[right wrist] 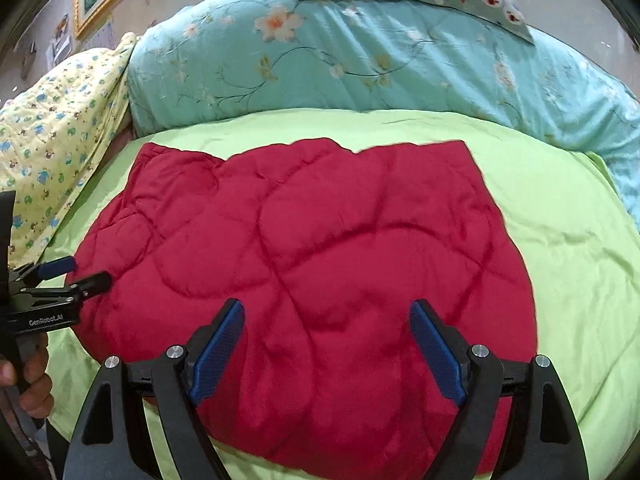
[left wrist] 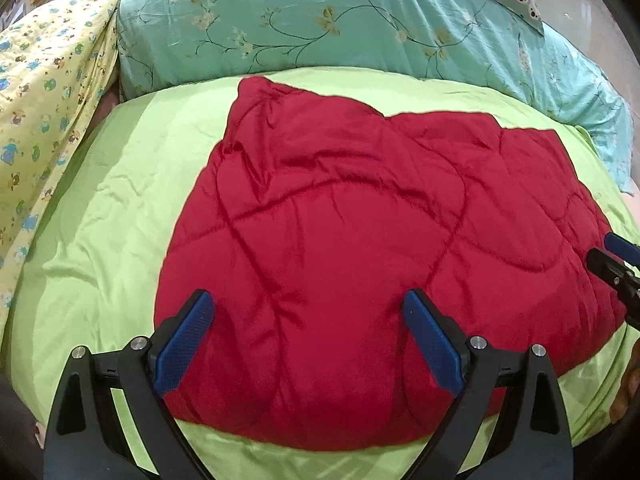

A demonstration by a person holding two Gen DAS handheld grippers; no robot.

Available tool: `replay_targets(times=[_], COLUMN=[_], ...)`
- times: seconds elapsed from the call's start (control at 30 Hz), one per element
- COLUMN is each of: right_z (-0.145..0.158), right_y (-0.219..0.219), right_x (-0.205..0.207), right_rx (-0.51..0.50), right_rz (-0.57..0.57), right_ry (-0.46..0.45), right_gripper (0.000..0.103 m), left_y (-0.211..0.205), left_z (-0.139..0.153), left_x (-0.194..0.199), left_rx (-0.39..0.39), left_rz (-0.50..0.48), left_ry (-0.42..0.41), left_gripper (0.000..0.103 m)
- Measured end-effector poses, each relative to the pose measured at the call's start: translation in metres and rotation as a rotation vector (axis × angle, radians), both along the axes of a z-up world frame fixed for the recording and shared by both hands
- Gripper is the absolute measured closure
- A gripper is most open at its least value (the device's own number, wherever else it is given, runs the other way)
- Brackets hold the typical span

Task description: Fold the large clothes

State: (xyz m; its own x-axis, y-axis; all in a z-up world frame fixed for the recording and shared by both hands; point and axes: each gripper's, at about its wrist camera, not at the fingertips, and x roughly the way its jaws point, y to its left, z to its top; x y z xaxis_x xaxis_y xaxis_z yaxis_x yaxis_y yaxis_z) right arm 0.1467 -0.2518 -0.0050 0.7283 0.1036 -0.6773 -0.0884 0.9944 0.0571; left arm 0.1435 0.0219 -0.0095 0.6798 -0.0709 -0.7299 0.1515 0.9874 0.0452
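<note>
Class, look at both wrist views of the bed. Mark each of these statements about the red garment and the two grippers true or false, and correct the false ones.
1. The red garment lies on a light green sheet. True.
2. The left gripper is clamped on the garment. False: its jaws stand open, with nothing between them.
3. The right gripper is open. True.
4. A teal flowered quilt lies beyond the garment. True.
5. The garment hangs over the bed's edge. False: it rests wholly on the sheet.
</note>
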Motion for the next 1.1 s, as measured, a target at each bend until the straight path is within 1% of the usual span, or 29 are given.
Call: replay_targets(times=[0.17, 0.3, 0.4, 0.57, 0.67, 0.77, 0.93, 1.03, 1.1], right_z=[-0.005, -0.014, -0.020, -0.026, -0.032, -0.040, -0.040, -0.029, -0.014], right_y=[0.012, 0.011, 0.000, -0.016, -0.023, -0.030, -0.032, -0.035, -0.033], right_x=[0.032, 0.056, 0.072, 0.090, 0.096, 0.101, 0.104, 0.098, 0.081], right_rx=[-0.032, -0.046, -0.016, 0.019, 0.030, 0.077, 0.087, 0.094, 0.092], right_rz=[0.042, 0.040, 0.019, -0.009, -0.022, -0.022, -0.025, -0.038, -0.050], right_ry=[0.044, 0.085, 0.113, 0.141, 0.143, 0.147, 0.148, 0.133, 0.091], right_gripper=[0.017, 0.016, 0.014, 0.014, 0.014, 0.013, 0.013, 0.014, 0.013], left_y=[-0.003, -0.008, -0.008, -0.008, -0.010, -0.011, -0.011, -0.011, -0.010], left_z=[0.005, -0.007, -0.015, -0.020, -0.024, -0.026, -0.031, -0.033, -0.033], left_x=[0.023, 0.045, 0.058, 0.070, 0.074, 0.079, 0.085, 0.087, 0.087], left_rx=[0.009, 0.028, 0.020, 0.013, 0.013, 0.006, 0.009, 0.016, 0.017], left_rz=[-0.009, -0.023, -0.023, -0.014, -0.015, -0.017, -0.014, -0.010, -0.011], left_ry=[-0.010, 0.014, 0.035, 0.052, 0.055, 0.059, 0.062, 0.067, 0.067], left_gripper=[0.006, 0.006, 0.002, 0.000, 0.000, 0.000, 0.000, 0.000, 0.000])
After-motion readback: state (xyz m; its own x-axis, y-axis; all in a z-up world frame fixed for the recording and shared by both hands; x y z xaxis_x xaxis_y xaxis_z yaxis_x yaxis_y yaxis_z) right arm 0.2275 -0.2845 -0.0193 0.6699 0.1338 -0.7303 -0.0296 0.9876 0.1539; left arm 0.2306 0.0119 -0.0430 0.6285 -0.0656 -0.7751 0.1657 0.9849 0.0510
